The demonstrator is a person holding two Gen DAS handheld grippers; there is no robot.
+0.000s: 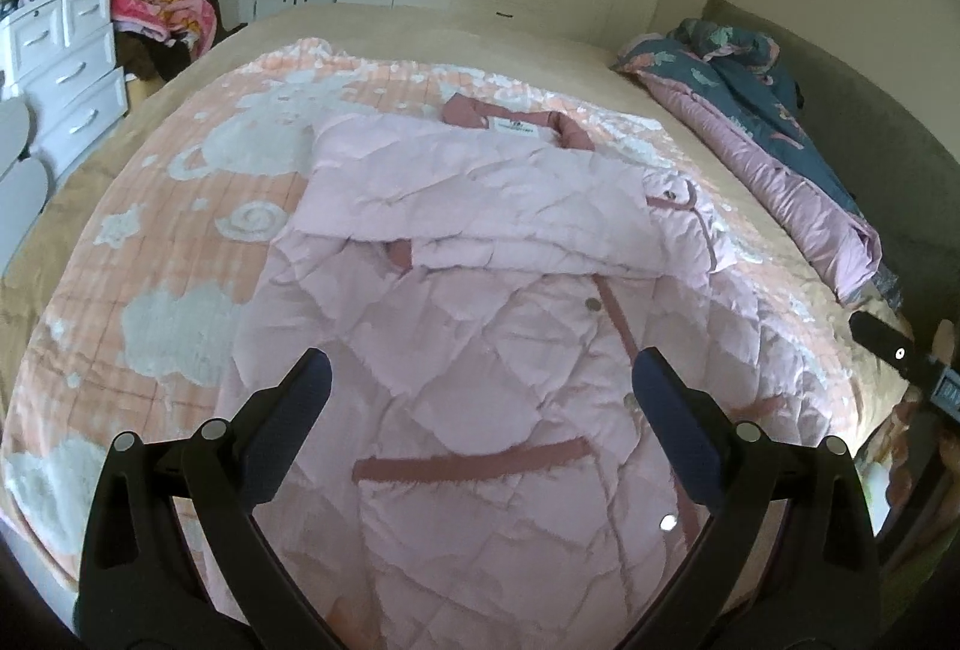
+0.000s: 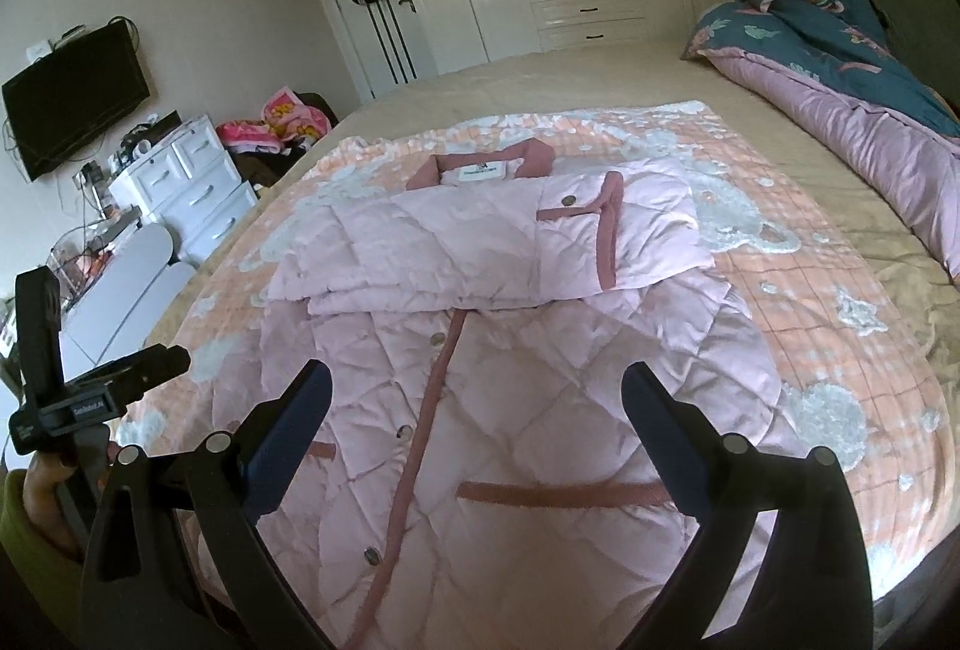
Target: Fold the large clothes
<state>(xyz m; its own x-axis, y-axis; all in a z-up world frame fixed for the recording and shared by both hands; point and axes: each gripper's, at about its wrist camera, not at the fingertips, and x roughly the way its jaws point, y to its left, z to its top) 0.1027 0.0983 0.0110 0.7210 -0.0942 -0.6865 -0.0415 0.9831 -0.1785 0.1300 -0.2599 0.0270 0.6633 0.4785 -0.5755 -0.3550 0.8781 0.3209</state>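
- Left wrist view: the left gripper (image 1: pixel 480 380) hangs with its fingers (image 1: pixel 306 380) spread wide and holding nothing; the coat (image 1: pixel 456 350) lies flat on the blanket (image 1: pixel 180 230) on the bed (image 1: pixel 420 32), straight ahead of and under the fingers.
- Beyond the fingertips a sleeve (image 1: pixel 480 206) is folded across the chest, with the collar (image 1: pixel 510 116) farther off still.
- Between the fingers run a pocket trim (image 1: pixel 474 461) and the snap placket (image 1: pixel 618 326), nearer the right-hand finger.
- The coat is quilted and puffy, so I judge it light but bulky, soft, and likely slick; it should spring back rather than hold a crease.
- Right wrist view: the right gripper (image 2: pixel 477 392) also has its fingers (image 2: pixel 654 398) spread and empty, above the lower body of the coat (image 2: pixel 510 380).
- The left gripper (image 2: pixel 90 398) sits off to the left of the fingers, beside the bed's edge.
- The hem lies below the fingers, out of sight; I judge the best hold is a deep pinch at each hem corner, through both layers and on the bound edge, where the fabric is firmest.
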